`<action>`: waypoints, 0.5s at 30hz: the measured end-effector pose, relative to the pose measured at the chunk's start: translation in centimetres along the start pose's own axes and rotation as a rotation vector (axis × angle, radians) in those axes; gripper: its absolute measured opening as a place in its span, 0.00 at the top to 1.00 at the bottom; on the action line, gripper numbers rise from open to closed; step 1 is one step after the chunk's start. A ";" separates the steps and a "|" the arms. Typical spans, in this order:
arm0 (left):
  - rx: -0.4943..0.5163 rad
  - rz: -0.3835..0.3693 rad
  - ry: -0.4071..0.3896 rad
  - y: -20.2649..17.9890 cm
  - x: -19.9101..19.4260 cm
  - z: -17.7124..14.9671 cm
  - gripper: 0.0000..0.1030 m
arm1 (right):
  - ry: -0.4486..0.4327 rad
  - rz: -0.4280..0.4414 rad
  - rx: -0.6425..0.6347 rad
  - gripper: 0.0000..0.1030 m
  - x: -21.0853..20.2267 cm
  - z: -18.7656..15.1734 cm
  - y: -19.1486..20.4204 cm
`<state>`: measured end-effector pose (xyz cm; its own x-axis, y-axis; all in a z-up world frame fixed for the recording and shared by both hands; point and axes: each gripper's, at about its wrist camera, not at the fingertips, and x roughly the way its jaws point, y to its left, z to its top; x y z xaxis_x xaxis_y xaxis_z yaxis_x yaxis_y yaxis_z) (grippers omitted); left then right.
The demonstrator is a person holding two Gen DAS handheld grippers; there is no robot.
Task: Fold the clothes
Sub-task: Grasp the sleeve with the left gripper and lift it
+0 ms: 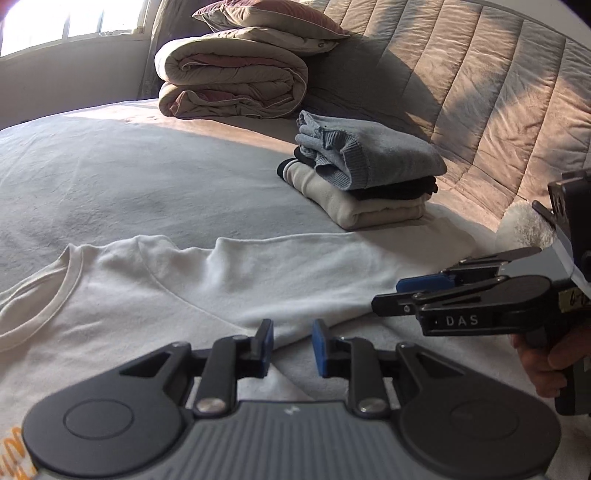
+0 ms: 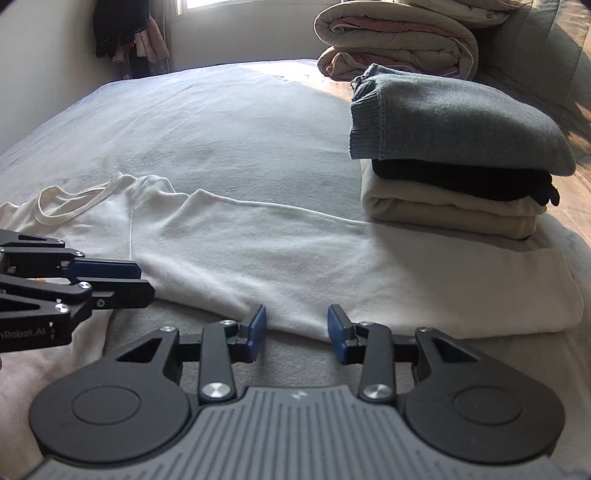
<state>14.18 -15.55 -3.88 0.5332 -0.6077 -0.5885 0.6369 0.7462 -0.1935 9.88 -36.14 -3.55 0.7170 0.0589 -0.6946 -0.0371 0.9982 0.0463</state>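
Observation:
A white long-sleeved shirt [image 1: 155, 306] lies flat on the bed, collar to the left and one sleeve [image 2: 332, 266] stretched out to the right. My left gripper [image 1: 292, 345] hovers open just over the spot where that sleeve meets the body, with nothing between its blue pads. The same left gripper [image 2: 136, 282] shows from the side at the left of the right wrist view. My right gripper [image 2: 297, 330] stands open at the sleeve's near edge, holding no cloth. In the left wrist view the right gripper [image 1: 388, 297] points left over the sleeve, with a hand [image 1: 546, 365] on its grip.
A stack of folded clothes [image 2: 461, 147], grey on top, sits just beyond the sleeve's cuff end. A rolled duvet [image 1: 232, 81] and a pillow [image 1: 266, 18] rest against the quilted headboard [image 1: 480, 92]. A fluffy white object [image 1: 521, 225] lies at the right.

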 end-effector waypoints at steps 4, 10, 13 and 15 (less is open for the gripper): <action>-0.024 0.070 -0.008 1.4 -3.2 -0.4 0.71 | -0.021 0.004 -0.006 0.59 -1.4 0.5 1.0; -0.039 0.205 -0.002 4.2 -8.1 -1.5 0.62 | -0.048 0.045 -0.052 0.56 -2.7 2.5 5.4; -0.054 0.276 0.005 5.8 -10.5 -2.1 0.59 | -0.061 0.073 -0.075 0.53 -3.1 3.5 8.1; -0.064 0.334 0.009 6.9 -12.2 -2.5 0.57 | -0.069 0.090 -0.084 0.53 -3.3 4.0 9.9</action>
<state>10.71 -2.34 0.03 0.7013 -0.3247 -0.6346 0.3916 0.9194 -0.0377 9.95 -26.45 2.05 0.7541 0.1504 -0.6393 -0.1597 0.9862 0.0436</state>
